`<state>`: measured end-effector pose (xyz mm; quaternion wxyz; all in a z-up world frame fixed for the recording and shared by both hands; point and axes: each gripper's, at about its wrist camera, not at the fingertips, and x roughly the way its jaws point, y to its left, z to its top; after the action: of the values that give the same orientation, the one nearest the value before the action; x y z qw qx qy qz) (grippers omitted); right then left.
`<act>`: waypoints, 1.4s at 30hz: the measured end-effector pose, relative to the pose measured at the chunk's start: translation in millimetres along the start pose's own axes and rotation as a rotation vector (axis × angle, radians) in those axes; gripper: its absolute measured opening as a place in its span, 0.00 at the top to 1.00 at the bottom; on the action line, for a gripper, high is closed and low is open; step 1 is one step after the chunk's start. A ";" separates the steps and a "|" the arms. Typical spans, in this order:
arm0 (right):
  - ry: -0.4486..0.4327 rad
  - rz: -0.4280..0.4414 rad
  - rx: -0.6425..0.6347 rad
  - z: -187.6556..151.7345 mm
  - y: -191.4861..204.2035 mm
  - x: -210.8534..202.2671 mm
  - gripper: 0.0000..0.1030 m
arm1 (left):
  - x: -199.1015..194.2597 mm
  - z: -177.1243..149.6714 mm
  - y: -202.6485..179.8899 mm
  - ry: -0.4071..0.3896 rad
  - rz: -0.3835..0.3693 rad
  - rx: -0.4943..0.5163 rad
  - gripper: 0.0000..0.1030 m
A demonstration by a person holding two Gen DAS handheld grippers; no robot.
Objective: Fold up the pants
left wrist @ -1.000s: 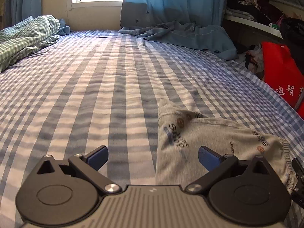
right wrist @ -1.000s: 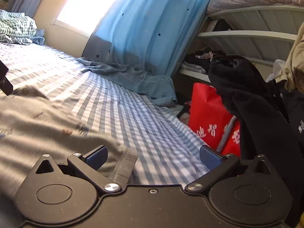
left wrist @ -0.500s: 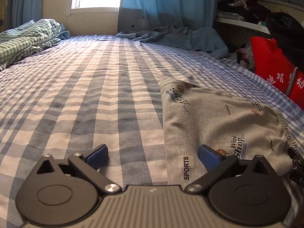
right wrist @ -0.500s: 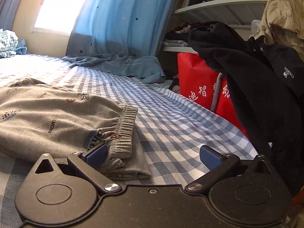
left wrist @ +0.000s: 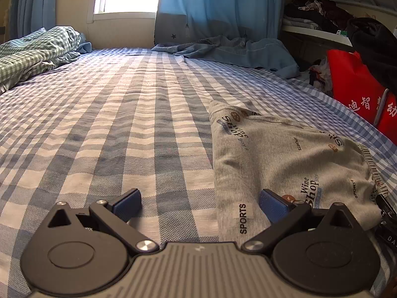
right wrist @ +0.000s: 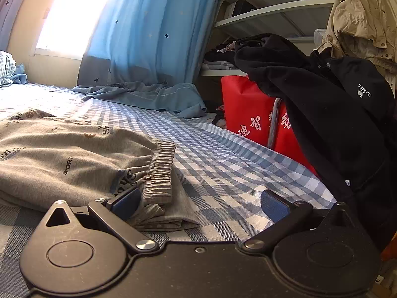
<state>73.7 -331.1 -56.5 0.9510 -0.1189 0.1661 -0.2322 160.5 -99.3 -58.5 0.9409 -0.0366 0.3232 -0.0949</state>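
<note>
Both claws, left claw [left wrist: 199, 202] & right claw [right wrist: 199, 202], spread wide by folded pants [left wrist: 285, 156] on bed [left wrist: 124, 124]

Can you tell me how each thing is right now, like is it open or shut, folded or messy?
Left claw: open, holding nothing.
Right claw: open, holding nothing.
Grey pants: folded over, lying flat on the bed, waistband at one end.
Checked bed sheet: spread out under the pants.
Blue curtain: hanging down, its bottom bunched on the bed.
Green checked blanket: crumpled in a heap.
Black jacket: draped beside the bed.
</note>
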 end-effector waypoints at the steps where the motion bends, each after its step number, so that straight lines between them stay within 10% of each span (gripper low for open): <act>1: 0.000 0.000 0.001 -0.1 -0.3 -0.1 0.01 | 0.0 0.0 0.0 0.000 0.000 0.000 0.01; 18: -0.039 0.107 -0.211 23.3 -9.3 -11.2 0.01 | -6.7 36.2 -6.8 0.062 0.029 0.041 0.00; 22: -0.012 0.211 -0.083 45.4 -34.0 4.9 0.00 | -4.1 57.2 -12.8 0.021 -0.009 0.065 0.00; 28: 0.254 0.512 0.264 59.2 -70.8 74.0 0.00 | 31.1 64.6 -23.5 0.099 -0.029 0.090 0.00; 35: 0.363 0.637 0.227 47.0 -56.5 92.5 0.00 | 48.0 50.6 -25.6 0.156 -0.011 0.103 0.00; 42: 0.279 0.622 0.242 30.7 -55.5 80.8 0.00 | 45.8 34.6 -17.3 0.087 -0.039 0.090 0.00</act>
<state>130.4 -413.4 -32.6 0.9516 0.0837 0.2936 0.0362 214.5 -125.3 -56.5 0.9247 0.0037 0.3583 -0.1289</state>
